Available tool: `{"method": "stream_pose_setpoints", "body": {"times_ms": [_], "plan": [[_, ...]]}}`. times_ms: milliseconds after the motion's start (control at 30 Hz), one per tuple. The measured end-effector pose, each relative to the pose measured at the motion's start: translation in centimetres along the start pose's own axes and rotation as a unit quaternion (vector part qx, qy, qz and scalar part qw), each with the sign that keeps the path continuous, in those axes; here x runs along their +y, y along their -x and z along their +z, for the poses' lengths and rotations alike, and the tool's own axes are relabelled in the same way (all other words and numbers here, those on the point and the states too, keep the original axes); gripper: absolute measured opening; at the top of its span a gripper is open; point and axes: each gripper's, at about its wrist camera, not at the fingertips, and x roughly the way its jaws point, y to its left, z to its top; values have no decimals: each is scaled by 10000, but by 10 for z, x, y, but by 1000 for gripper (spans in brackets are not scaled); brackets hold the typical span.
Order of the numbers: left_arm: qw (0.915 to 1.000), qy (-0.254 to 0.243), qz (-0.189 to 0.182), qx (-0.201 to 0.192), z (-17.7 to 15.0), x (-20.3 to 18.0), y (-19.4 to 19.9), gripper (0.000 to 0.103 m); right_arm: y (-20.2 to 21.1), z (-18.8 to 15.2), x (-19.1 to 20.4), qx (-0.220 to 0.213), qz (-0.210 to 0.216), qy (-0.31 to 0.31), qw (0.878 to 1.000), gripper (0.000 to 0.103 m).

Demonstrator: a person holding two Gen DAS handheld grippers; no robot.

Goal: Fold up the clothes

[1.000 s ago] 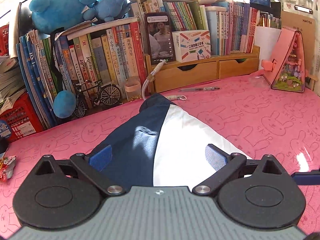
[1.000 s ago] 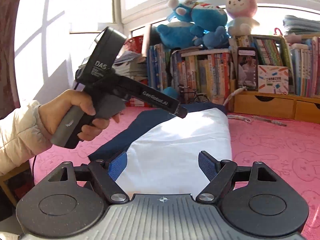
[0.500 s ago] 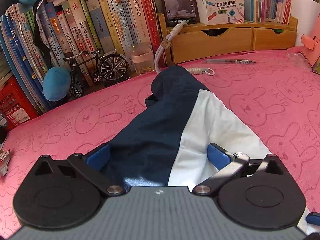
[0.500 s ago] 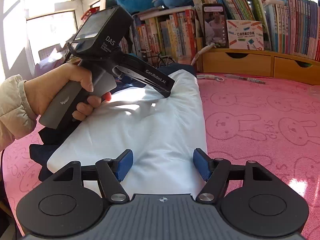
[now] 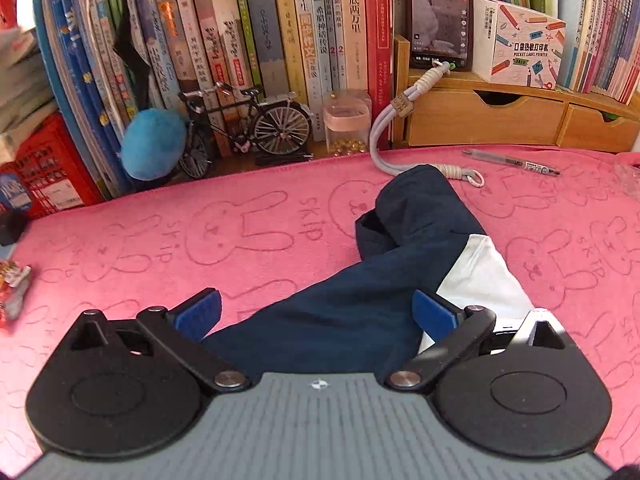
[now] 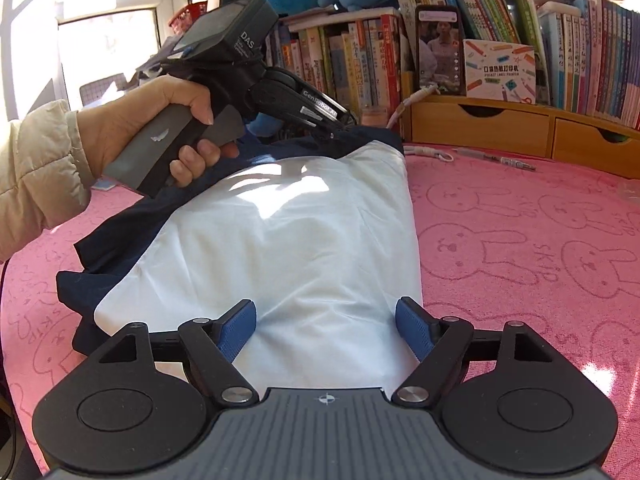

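The left gripper point(image 5: 316, 314) has slid toward nine o'clock, jaws wide over navy cloth. One navy-and-white garment point(image 6: 280, 240) lies on the pink towel point(image 6: 520, 240). The right gripper point(image 6: 326, 326), just widened, straddles white fabric at six o'clock; two grippers, one hand point(image 6: 152, 128) gripping the left's handle at ten o'clock.

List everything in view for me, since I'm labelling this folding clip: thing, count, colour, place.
garment: one, white and navy, lying on the cloth
cloth: one, pink with rabbit outlines, covering the surface
books: many, mixed colours, upright along the back
model bicycle: one, black, before the books
plush ball: one, blue, beside the bicycle
pen: one, on the cloth by the wooden drawers
phone: one, propped on the drawers
left gripper: open, over the navy part
right gripper: open, jaws just widened, over the white part
hand: one, gripping the left gripper's handle
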Motion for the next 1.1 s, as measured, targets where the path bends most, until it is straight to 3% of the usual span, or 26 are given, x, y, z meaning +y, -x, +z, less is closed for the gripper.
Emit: {"method": "stream_pose_setpoints", "body": {"times_ms": [67,167,233,367,500,633,767,1033,1100], "plan": [[9982,-339,374,-339,-21,-1,28,103,-1,0,1,11,5,20,10000,80],[9972,-375,516,-379,-55,10,48,103,-2,1,4,42,44,76,10000,87],[9981,-222,457,-335,-73,19,52,103,-2,1,4,47,114,91,9999,94],[9983,-31,415,-401,-93,35,49,103,6,6,-4,-3,409,-115,9991,95],[9986,146,184,-475,-105,47,42,103,18,33,-23,8,936,-581,9939,95],[9977,326,-59,-588,-116,54,36,103,9,78,-37,-95,483,-620,9969,96],[9955,598,-347,-640,-124,63,29,103,-33,106,-37,-102,-2,-267,9996,96],[9921,851,-639,-661,-130,73,24,103,-133,125,-27,289,-197,-211,9992,96],[9920,863,-646,-658,-130,73,24,103,-149,122,-27,386,-325,-230,9985,100]]}}
